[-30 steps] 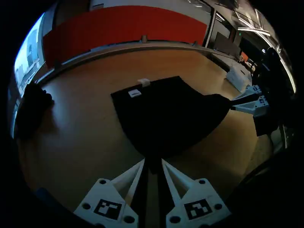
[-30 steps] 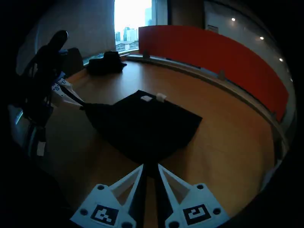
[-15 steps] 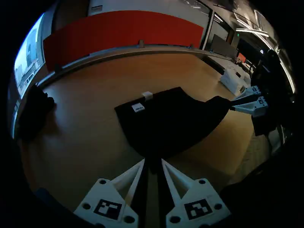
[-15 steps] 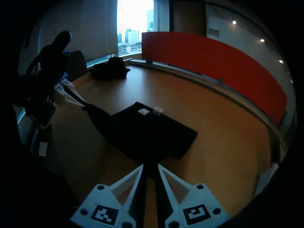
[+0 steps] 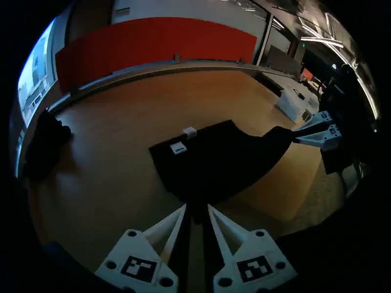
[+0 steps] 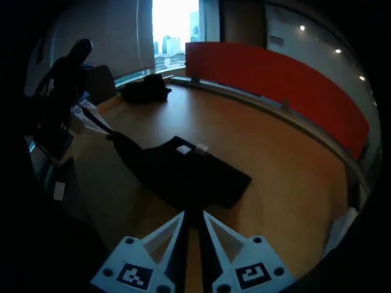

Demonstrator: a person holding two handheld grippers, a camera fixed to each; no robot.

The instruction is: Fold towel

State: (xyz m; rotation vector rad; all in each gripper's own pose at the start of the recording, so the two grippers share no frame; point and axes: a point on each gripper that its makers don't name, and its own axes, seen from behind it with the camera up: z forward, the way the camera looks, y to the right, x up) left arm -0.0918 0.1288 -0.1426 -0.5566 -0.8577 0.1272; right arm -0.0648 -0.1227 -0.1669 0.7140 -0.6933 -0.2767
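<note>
A black towel lies partly on the wooden table, with its near edge lifted and stretched between the two grippers. My left gripper is shut on one near corner. In the left gripper view, my right gripper holds the other corner at the right. In the right gripper view the towel spreads ahead, my right gripper is shut on its corner, and my left gripper grips the far left corner. Two small white tags sit at the towel's far edge.
A red partition runs along the far side of the table. A dark bag rests on the table at the left, also seen as a dark bag near the window. A white object stands at the table's far right.
Both grippers have risen and drawn back with the towel's near corners. The towel looks smaller and farther off, and more bare table shows around it.
</note>
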